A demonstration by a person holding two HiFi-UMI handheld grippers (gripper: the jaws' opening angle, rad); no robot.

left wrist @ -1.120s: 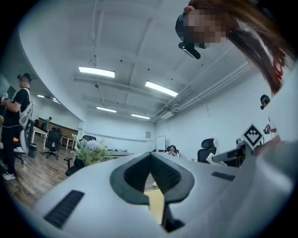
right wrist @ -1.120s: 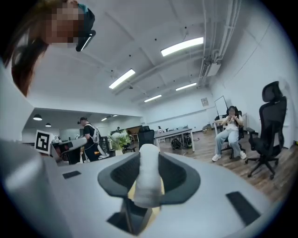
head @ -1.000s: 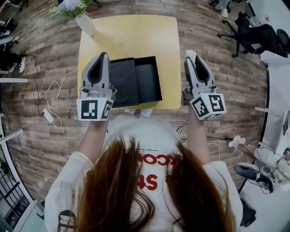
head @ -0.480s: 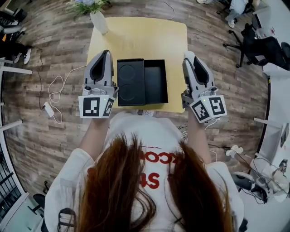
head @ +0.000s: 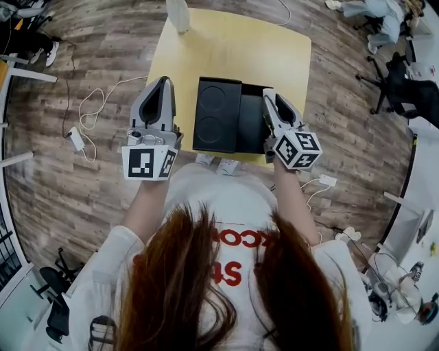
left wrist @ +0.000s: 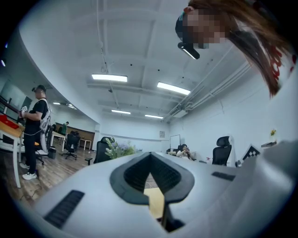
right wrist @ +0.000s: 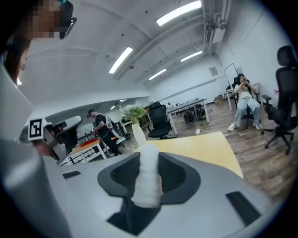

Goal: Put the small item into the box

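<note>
A black box (head: 250,130) lies open on the yellow table (head: 233,48). Its left half (head: 217,113) has two round recesses. My right gripper (head: 269,97) reaches over the right half of the box. It is shut on a small white item (right wrist: 148,181), which stands upright between the pads in the right gripper view; its white tip (head: 267,92) also shows in the head view. My left gripper (head: 162,82) hovers at the table's left edge, beside the box, with its jaws (left wrist: 150,155) together and nothing in them.
A white vase (head: 178,14) stands at the table's far left corner. Cables and a power strip (head: 75,139) lie on the wood floor to the left. Office chairs (head: 405,82) stand to the right. One person (left wrist: 35,125) stands and another (right wrist: 244,102) sits in the room.
My right gripper has moved left, from beside the table's right edge to over the box's right half, still holding the white item. The left gripper keeps its place by the box.
</note>
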